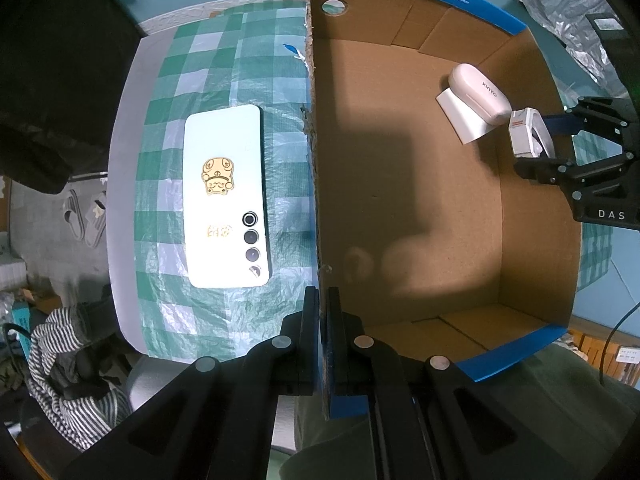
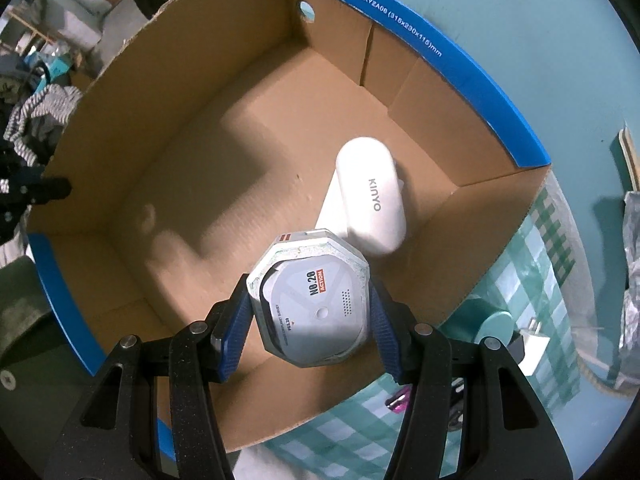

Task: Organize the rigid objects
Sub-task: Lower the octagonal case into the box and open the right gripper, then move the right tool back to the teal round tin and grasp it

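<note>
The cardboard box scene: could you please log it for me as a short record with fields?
left gripper: shut on the near wall of the cardboard box
right gripper: shut on a white octagonal case, held over the box
inside box: white Kinyo case resting on a white stand
outside box: phone lying back-up on the checked tablecloth

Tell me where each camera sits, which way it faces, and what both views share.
Left wrist: on the left claw, looking down along the cardboard box wall it pinches, with a phone on the checked cloth beside; own black fingers show.
Right wrist: on the right claw, looking down into the box over the octagonal case it grips.
Shared: the box, the white KINYO device, the case, and each other's claw.
</note>
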`<state>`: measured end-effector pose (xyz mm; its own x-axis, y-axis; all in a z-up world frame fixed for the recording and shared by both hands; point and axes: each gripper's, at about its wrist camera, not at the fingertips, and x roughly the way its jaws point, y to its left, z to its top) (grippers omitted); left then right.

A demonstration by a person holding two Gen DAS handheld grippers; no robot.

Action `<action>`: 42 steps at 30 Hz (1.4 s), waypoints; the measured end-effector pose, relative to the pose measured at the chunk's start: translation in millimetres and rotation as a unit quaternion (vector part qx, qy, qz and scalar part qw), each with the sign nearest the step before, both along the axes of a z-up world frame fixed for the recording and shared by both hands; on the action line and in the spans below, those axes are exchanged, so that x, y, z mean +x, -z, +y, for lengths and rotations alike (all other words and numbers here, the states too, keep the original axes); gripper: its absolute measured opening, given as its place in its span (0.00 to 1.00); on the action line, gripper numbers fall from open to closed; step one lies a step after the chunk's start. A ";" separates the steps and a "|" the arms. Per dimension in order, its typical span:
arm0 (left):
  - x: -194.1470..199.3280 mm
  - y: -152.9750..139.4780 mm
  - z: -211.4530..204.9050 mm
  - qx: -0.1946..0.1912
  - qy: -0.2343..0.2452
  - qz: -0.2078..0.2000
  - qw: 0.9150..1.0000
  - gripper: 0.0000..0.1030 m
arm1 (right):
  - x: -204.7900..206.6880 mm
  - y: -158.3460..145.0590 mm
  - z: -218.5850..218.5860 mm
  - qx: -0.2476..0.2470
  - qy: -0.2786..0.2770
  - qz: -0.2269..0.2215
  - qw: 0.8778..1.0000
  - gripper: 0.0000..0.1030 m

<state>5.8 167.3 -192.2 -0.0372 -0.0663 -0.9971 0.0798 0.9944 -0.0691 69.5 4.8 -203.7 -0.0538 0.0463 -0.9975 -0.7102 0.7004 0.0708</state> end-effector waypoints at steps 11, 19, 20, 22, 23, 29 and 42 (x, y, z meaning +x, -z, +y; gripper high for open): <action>0.8 -0.5 1.0 -0.001 0.001 0.000 1.000 0.03 | 6.4 -6.9 -8.9 0.031 0.023 0.010 0.999 0.57; 1.5 -0.7 0.1 0.001 0.003 0.000 1.000 0.03 | 10.8 -36.8 -33.8 0.068 0.070 -0.005 0.995 0.57; 1.4 -0.8 -0.1 0.001 0.004 0.000 1.000 0.03 | 11.5 -40.8 -37.6 0.074 0.076 -0.006 0.994 0.57; 1.2 -0.6 -0.6 0.001 0.004 0.000 1.000 0.03 | 13.0 -46.0 -40.4 0.081 0.084 -0.008 0.993 0.57; 1.2 -0.6 -0.6 0.001 0.003 0.000 1.000 0.03 | 13.7 -50.4 -44.5 0.079 0.090 -0.013 0.993 0.57; 1.2 -0.6 -0.6 0.001 0.003 0.000 1.000 0.03 | 20.0 -65.6 -65.7 0.087 0.126 -0.030 0.988 0.58; 1.1 -0.8 -0.8 0.002 0.004 -0.001 1.000 0.03 | 40.5 -76.2 -138.9 0.082 0.250 -0.053 0.963 0.58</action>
<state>6.8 166.6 -191.4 -0.0354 -0.0629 -0.9974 0.0888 0.9939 -0.0658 110.0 -134.1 -127.5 0.1172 0.1979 -0.9732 -0.2954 0.9425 0.1561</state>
